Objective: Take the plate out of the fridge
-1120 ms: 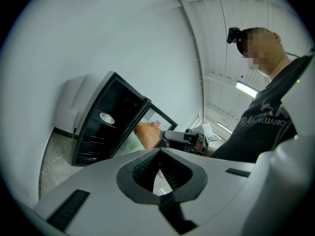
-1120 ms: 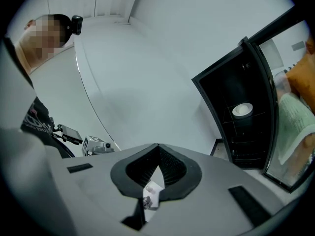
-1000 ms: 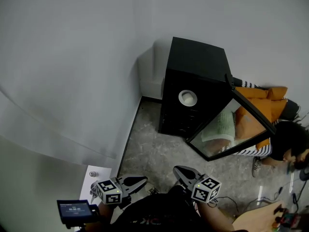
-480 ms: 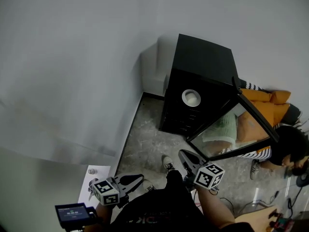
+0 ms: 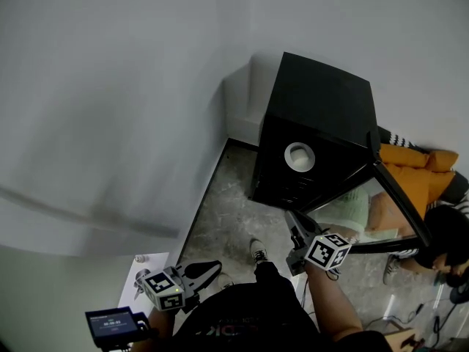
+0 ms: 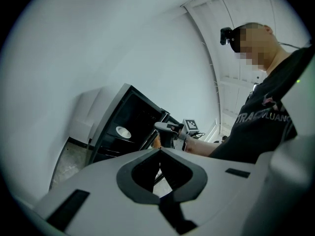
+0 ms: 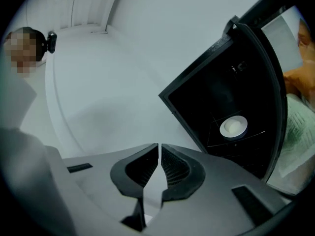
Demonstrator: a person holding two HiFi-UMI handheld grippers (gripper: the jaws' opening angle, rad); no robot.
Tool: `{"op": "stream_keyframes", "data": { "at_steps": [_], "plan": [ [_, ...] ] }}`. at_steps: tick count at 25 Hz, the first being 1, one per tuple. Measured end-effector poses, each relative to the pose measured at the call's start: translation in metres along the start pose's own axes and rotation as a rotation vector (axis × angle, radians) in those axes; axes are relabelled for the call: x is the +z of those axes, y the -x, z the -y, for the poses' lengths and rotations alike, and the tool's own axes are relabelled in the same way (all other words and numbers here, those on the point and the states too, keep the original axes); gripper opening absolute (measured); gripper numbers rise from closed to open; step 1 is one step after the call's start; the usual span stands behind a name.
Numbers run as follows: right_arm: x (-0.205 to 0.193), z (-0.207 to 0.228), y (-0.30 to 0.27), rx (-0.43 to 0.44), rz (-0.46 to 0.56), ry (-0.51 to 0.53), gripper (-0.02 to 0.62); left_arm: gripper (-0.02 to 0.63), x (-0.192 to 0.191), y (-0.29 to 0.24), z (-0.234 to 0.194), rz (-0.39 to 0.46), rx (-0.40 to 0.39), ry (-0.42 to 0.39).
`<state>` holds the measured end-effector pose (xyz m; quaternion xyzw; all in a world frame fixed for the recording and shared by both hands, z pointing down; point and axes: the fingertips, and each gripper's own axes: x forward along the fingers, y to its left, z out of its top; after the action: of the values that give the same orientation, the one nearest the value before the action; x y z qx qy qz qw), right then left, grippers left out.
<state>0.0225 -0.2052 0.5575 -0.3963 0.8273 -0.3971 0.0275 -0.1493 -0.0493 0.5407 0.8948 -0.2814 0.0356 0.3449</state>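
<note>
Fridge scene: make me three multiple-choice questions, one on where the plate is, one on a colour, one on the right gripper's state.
1. Where is the plate? A on the floor; B on a shelf inside the fridge; C on top of the fridge.
2. Fridge colour? A black; B white; C red.
3. The right gripper's jaws? A wide open; B shut on the plate; C shut, empty.
Answers: B, it lies on a shelf inside; A, the casing is black; C, the tips meet on nothing.
</note>
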Motion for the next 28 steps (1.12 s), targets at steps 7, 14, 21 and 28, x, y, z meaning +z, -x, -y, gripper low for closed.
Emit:
{"op": "stream_keyframes", "data": {
  "at_steps": [7, 14, 21, 28],
  "plan": [
    [0.020, 0.086, -0.026, -0.128, 0.043, -0.221, 0.006, 0.005, 0.017, -0.009, -0.004, 0.002, 0.058, 0.041],
    [0.027, 0.171, -0.061, -0.282, 0.102, -0.405, 0.008, 0.005, 0.029, -0.013, -0.017, 0.013, 0.131, 0.087],
    [0.024, 0.233, -0.091, -0.400, 0.181, -0.531, 0.048, 0.005, 0.042, -0.017, -0.027, 0.051, 0.171, 0.137],
    [0.010, 0.321, -0.104, -0.569, 0.288, -0.759, 0.058, 0.005, 0.041, -0.024, -0.036, 0.027, 0.218, 0.160]
  ]
}}
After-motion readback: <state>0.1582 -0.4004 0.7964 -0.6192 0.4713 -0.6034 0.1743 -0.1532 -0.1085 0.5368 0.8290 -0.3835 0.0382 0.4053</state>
